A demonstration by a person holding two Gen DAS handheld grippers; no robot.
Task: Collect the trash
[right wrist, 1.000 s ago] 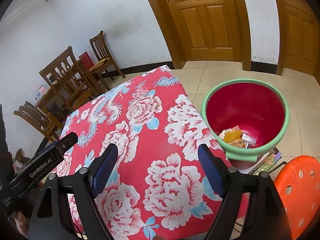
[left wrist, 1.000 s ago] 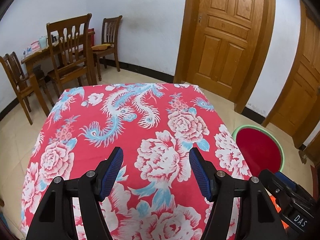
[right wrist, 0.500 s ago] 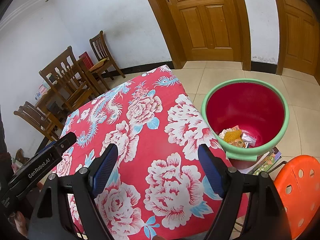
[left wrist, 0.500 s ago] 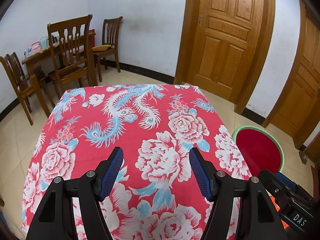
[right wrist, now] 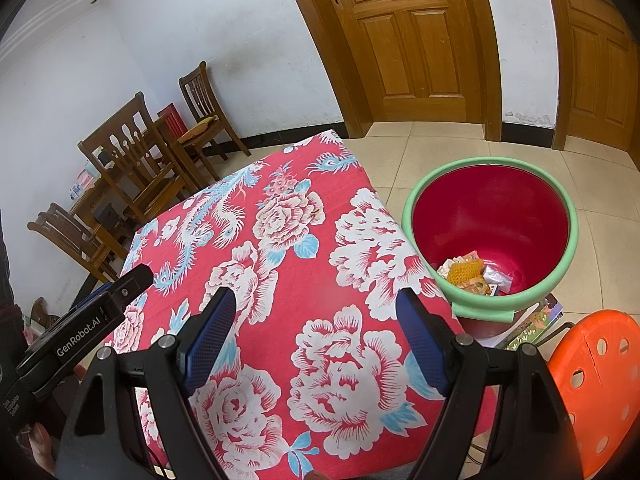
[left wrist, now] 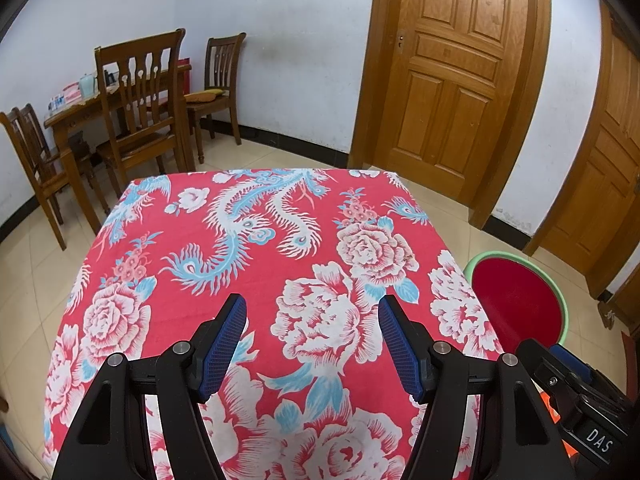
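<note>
Left wrist view: your left gripper (left wrist: 312, 344) hangs over floral tablecloth (left wrist: 256, 248), fingers apart, empty; no trash on cloth.

Right wrist view: your right gripper (right wrist: 316, 340) fingers apart, empty; trash (right wrist: 468, 276) lies in red bucket (right wrist: 424, 196) at 2 o'clock, likely collected.

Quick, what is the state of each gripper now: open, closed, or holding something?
Left gripper: open, holding nothing, above the floral tablecloth.
Right gripper: open, holding nothing, above the same cloth.
</note>
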